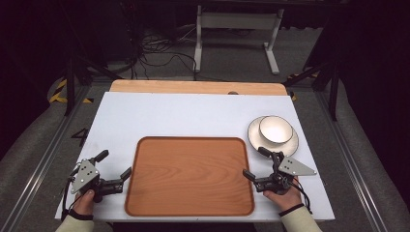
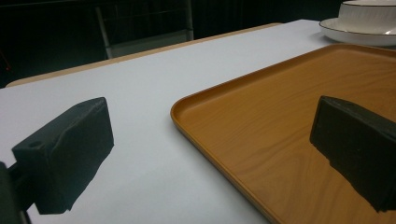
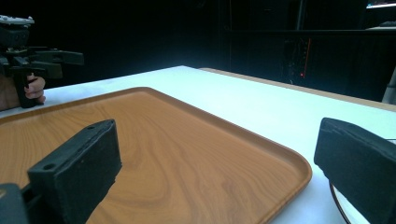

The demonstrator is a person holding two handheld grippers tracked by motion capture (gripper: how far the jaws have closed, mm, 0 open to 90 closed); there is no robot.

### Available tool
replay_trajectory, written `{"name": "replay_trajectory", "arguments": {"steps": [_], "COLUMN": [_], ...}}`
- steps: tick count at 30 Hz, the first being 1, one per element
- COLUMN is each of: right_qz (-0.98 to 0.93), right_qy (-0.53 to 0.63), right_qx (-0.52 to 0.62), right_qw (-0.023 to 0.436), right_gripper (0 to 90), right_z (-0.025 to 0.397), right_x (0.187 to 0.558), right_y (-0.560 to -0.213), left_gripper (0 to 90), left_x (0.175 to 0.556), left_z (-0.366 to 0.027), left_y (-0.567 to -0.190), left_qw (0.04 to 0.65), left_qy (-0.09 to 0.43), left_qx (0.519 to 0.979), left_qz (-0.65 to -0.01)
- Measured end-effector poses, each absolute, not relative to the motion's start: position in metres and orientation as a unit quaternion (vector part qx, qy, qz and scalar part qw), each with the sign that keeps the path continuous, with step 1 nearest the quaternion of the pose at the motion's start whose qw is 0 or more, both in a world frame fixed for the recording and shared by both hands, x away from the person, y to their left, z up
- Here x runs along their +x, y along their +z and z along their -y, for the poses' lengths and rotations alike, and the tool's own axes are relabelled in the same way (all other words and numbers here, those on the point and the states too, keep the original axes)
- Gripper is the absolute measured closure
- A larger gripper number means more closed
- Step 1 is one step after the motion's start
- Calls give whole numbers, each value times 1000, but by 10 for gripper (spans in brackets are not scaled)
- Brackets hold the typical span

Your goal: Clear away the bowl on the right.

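Note:
A wooden tray [image 1: 189,175] lies empty on the white table top, near the front edge. At its left side my left gripper [image 1: 115,164] is open, jaws spread wide, one over the tray's left rim [image 2: 219,140]. My right gripper [image 1: 256,163] is open at the tray's right rim [image 3: 280,186], nothing between its jaws. A white bowl [image 1: 275,129] sits on a white plate [image 1: 291,144] just beyond the right gripper, also visible far off as the bowl [image 2: 369,11] on the plate [image 2: 355,36]. The left gripper [image 3: 28,60] shows across the tray in the right gripper view.
The white table top [image 1: 183,116] stretches bare behind the tray, with a wooden strip [image 1: 198,87] along its far edge. Beyond it are a white frame stand [image 1: 237,29], loose cables [image 1: 154,48] on the floor and dark stands on both sides.

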State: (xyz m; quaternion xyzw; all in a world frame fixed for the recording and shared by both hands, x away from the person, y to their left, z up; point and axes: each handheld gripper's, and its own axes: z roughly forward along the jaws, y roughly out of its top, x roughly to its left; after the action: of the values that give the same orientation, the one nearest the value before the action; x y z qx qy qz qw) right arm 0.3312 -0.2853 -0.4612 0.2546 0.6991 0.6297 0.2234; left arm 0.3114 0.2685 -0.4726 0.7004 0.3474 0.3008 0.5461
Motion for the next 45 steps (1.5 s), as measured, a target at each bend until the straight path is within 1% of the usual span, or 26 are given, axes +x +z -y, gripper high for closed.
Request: {"name": "replay_trajectory", "arguments": {"steps": [4,6,8,13,20,23,32,45], "right_qz": [-696,-696,-694,-693,-696,-701,-686,-692], "right_qy": [631,631,630,631,625,613,625,621], "right_qx": [260,260,264,268,280,284,286,276], "right_qw": [225,223,226,222,217,228,239,242], "right_gripper": [10,32,1,32,53,75,80,89], "right_z": [286,286,285,287,286,288,295,291], "right_x": [331,332,331,333,335,335,336,342], "right_y": [-461,-461,-461,-461,-460,-458,-437,-412], "left_gripper": [2,3,2,2,2,2,3,2], "left_x": [312,312,311,312,312,312,312,312], "left_z": [-268,-269,-269,-268,-268,-268,-268,-269], "left_y": [-473,-473,-473,-473,-473,-473,-473,-473], "left_qw": [547,547,546,547,547,547,547,548], "left_qy": [300,301,301,300,300,300,300,299], "left_qx": [700,700,700,700,700,700,700,699], "left_qz": [-347,-347,-348,-348,-347,-347,-348,-348]}}
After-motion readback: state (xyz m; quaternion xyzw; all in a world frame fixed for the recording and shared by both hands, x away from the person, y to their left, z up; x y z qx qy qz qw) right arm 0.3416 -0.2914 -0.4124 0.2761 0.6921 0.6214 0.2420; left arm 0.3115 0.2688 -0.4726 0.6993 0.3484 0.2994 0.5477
